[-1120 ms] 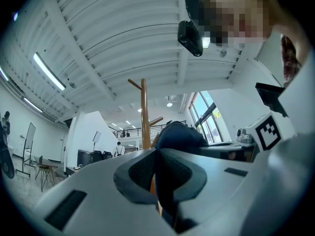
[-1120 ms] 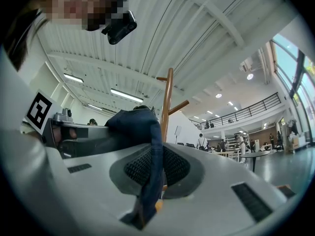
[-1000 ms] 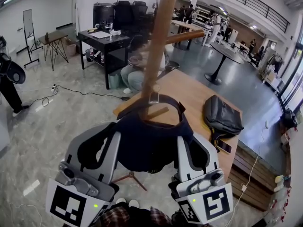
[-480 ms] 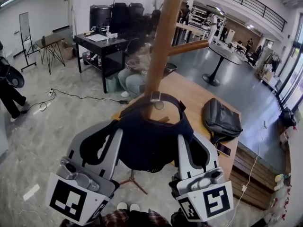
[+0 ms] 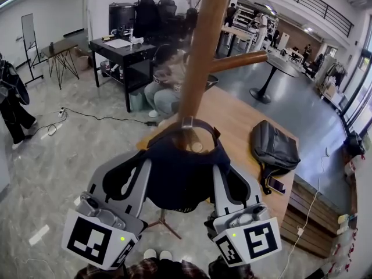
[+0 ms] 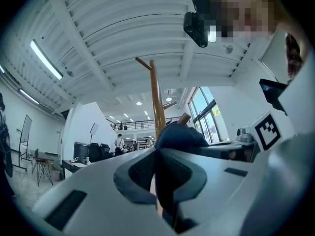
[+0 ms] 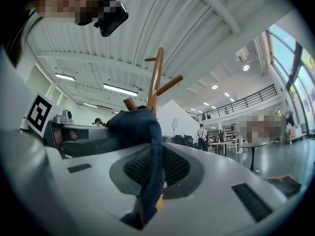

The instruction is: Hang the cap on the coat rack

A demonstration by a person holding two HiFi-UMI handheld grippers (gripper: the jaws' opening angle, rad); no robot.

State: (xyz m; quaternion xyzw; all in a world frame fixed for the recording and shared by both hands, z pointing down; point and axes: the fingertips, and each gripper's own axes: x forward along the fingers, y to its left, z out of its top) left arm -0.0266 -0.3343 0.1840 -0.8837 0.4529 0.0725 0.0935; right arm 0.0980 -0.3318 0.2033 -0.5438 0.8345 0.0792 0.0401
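The dark navy cap sits up against the coat rack, a wooden pole with angled pegs. Its back strap crosses the pole.

No word, brand or number can be read anywhere in view. The only printed signs are black-and-white squares: a left marker on the cube of the left claw and a right marker on the cube of the right claw. Each carries a blocky pattern, not letters. Papers on the far black bench are too small to read.
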